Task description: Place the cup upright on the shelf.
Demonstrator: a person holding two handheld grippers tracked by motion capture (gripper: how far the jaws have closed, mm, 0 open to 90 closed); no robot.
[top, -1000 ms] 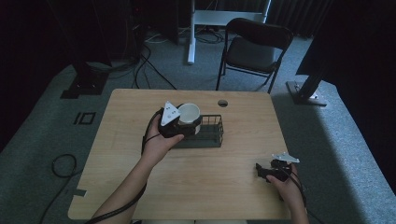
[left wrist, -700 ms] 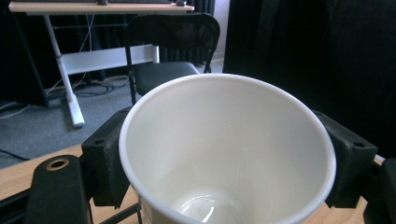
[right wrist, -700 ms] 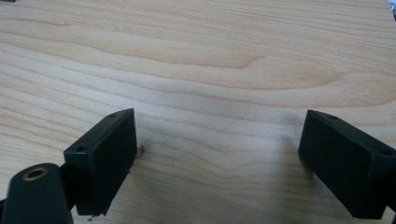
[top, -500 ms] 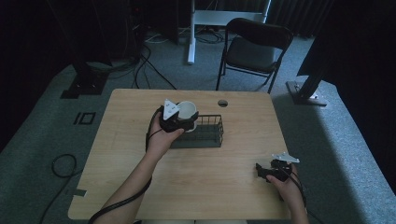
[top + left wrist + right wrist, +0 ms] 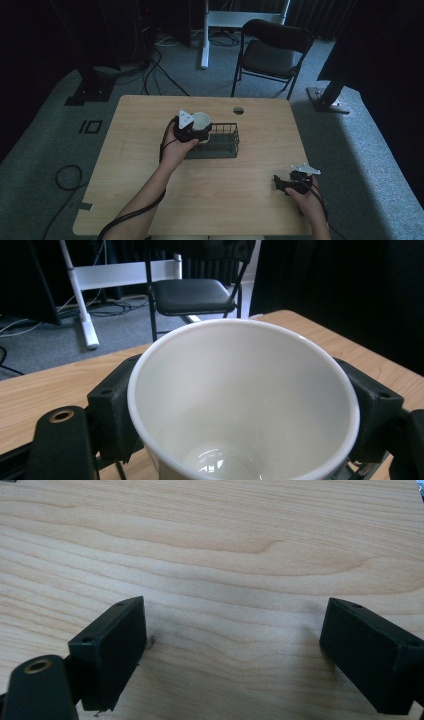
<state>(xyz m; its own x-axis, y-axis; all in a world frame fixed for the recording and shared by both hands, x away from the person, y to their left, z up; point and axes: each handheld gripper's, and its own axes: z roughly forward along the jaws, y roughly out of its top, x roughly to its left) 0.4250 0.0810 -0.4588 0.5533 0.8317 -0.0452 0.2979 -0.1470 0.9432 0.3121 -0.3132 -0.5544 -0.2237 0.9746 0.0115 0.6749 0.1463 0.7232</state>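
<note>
1. One white paper cup [image 5: 243,405] pinched upright between left gripper [image 5: 191,131] jaws, at the left end of the black wire basket [image 5: 220,144].
2. Right gripper [image 5: 291,182] jaws spread, empty, over the wooden tabletop [image 5: 220,200].

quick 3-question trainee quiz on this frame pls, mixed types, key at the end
1. True or false: the left gripper is shut on the white cup.
2. What lies between the jaws of the right gripper? A) a cup B) bare wooden table C) a cable
3. In the high view, where is the cup relative to the black wire basket: at its left end or its right end?

Key
1. True: in the left gripper view a jaw presses each side of the cup.
2. B: the jaws stand wide apart over the table.
3. At its left end; whether it rests inside the basket or hangs above it cannot be told.
</note>
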